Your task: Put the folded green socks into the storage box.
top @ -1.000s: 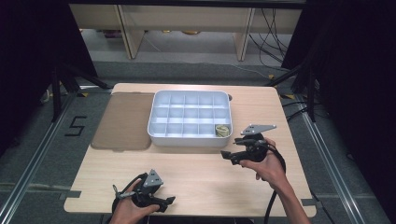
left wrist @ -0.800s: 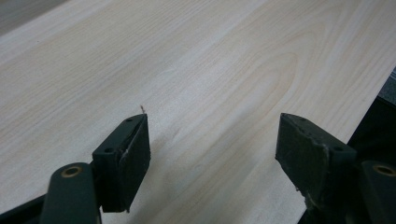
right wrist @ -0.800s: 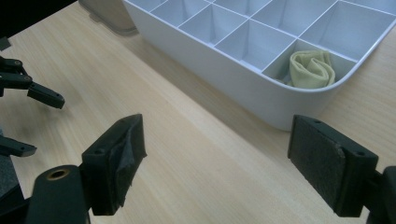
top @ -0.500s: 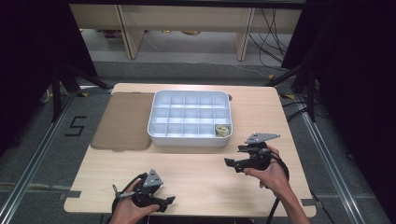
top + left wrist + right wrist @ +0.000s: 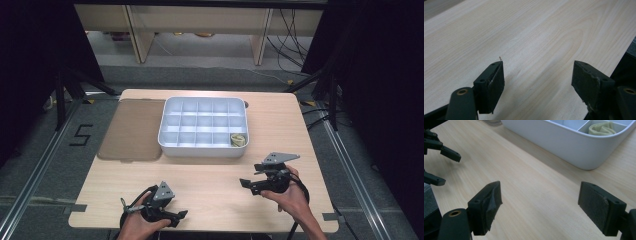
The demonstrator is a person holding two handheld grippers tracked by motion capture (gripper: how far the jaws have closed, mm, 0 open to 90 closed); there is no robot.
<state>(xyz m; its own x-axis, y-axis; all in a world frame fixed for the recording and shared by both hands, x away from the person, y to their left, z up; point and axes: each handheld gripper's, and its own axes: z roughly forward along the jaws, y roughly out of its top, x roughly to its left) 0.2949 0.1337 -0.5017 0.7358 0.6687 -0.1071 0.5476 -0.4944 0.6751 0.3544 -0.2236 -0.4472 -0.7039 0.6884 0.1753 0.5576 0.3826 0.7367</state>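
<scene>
Since the earlier high views, the right tool [image 5: 248, 185] has drawn back from the tray [image 5: 200, 149] toward the near table [image 5: 210, 185] edge and sunk slightly; the left tool [image 5: 180, 216] rests where it was, near the table's front left edge.

Both tools stand wide open and hold nothing: in each gripper view only bare wood lies between the black pads [image 5: 489, 207].

Thing in hand: a small pale yellow-green folded piece [image 5: 238, 140], lying in the tray's near right corner compartment, nearest the right tool; every other compartment looks empty. In the right gripper view the piece [image 5: 602, 128] shows soft creases and rounded folds, sitting below the tray rim [image 5: 584, 137].

Handling, as a judgement: it is likely cloth or a similar limp material, hence light, soft, unbreakable and not slippery; it would sag and may unfold when lifted. Best hold: come down from above into the compartment and pinch the raised fold at its middle, jaws set across the fold, clear of the dividers.

A brown lid or mat [image 5: 132, 131] lies flat, touching the tray's left side.
</scene>
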